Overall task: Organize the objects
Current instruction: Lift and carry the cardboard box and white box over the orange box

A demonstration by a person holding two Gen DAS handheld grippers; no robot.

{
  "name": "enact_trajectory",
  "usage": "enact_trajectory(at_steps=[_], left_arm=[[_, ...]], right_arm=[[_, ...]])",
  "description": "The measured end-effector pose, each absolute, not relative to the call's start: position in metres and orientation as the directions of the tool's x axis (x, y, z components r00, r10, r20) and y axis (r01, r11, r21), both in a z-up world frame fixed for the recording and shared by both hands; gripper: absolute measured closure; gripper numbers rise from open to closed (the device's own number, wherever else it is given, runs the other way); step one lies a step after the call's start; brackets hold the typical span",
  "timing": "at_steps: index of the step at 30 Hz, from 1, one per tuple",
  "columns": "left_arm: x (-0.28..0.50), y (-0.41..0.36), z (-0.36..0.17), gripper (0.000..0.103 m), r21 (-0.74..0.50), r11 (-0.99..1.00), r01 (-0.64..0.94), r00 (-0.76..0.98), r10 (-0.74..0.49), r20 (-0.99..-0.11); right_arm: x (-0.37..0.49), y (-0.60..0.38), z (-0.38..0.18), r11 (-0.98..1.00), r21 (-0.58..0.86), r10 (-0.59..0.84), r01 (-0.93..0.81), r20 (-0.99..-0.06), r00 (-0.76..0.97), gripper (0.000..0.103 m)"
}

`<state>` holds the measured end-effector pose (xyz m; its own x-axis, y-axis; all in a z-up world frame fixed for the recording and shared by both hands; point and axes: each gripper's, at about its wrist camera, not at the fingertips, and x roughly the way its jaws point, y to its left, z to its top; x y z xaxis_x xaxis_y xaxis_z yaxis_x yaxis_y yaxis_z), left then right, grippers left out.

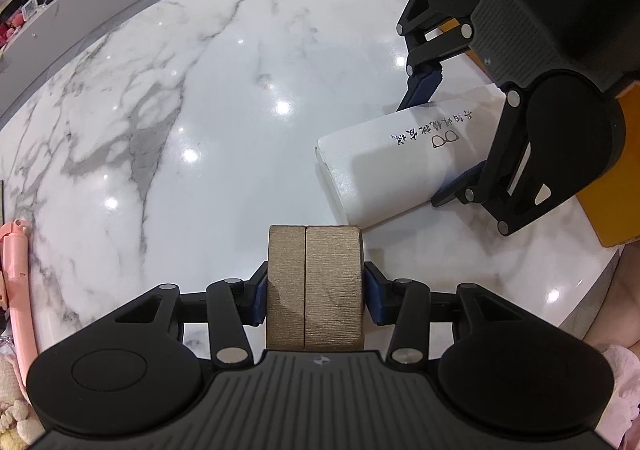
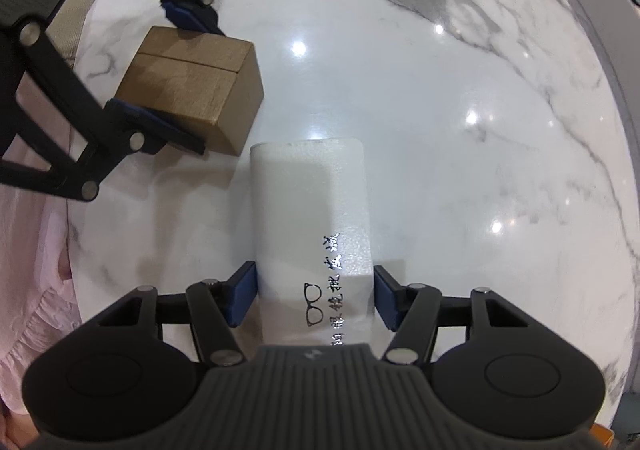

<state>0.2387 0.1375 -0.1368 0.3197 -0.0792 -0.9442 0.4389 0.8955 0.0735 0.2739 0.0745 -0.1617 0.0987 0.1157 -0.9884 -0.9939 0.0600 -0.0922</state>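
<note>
1. Left wrist view: the left gripper (image 1: pixel 315 292) clamps the brown box (image 1: pixel 315 288) on the marble table (image 1: pixel 180 109); keep it square.
2. The right gripper (image 2: pixel 314 296) straddles the white case (image 2: pixel 310 217), pads just clear of its sides; center before squeezing.

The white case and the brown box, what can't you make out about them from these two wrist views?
- White case: its near end, right wrist view, hidden under the right gripper body; printed line cut off there.
- White case's far end, left wrist view: covered by the right gripper's linkage.
- Brown box: its near end, left wrist view, hidden under the left gripper body.
- Orange object: mostly hidden; unidentifiable.
</note>
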Motion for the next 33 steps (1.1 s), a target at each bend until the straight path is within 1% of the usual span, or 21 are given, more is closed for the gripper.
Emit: enact_trajectory(at_steps=[4,10,11,16,21,27,30,33], left_arm=[[0.231,0.142,-0.128,0.051,0.074,0.904,0.422,0.345,-0.084,-0.935],[0.216,0.145,-0.101,0.051,0.068,0.918,0.390,0.397,-0.101,-0.912],[0.213,0.144,-0.095,0.051,0.072,0.917,0.392,0.410,-0.104,-0.906],[0.203,0.130,-0.059,0.051,0.100,0.906,0.412,0.484,-0.125,-0.866],[0.197,0.100,-0.025,0.051,0.136,0.874,0.467,0.553,-0.169,-0.816],[0.200,0.044,-0.003,0.051,0.159,0.817,0.555,0.583,-0.246,-0.774],[0.203,0.013,-0.001,0.051,0.166,0.771,0.615,0.572,-0.291,-0.767],[0.207,-0.017,-0.004,0.051,0.179,0.738,0.651,0.563,-0.311,-0.766]], right_arm=[[0.263,0.070,-0.155,0.046,-0.118,0.134,-0.992,-0.983,0.123,0.041],[0.246,0.067,-0.126,0.023,-0.168,0.173,-0.986,-0.970,0.169,0.041],[0.258,0.068,-0.118,0.015,-0.178,0.180,-0.984,-0.968,0.177,0.041],[0.252,0.068,-0.079,-0.012,-0.245,0.233,-0.969,-0.944,0.235,0.041],[0.244,0.042,-0.031,-0.016,-0.323,0.258,-0.946,-0.916,0.308,0.041],[0.245,-0.011,-0.004,0.000,-0.403,0.210,-0.915,-0.895,0.394,0.041],[0.250,-0.043,-0.002,0.023,-0.433,0.176,-0.901,-0.886,0.430,0.041],[0.258,-0.073,-0.010,0.034,-0.447,0.143,-0.894,-0.883,0.447,0.041]])
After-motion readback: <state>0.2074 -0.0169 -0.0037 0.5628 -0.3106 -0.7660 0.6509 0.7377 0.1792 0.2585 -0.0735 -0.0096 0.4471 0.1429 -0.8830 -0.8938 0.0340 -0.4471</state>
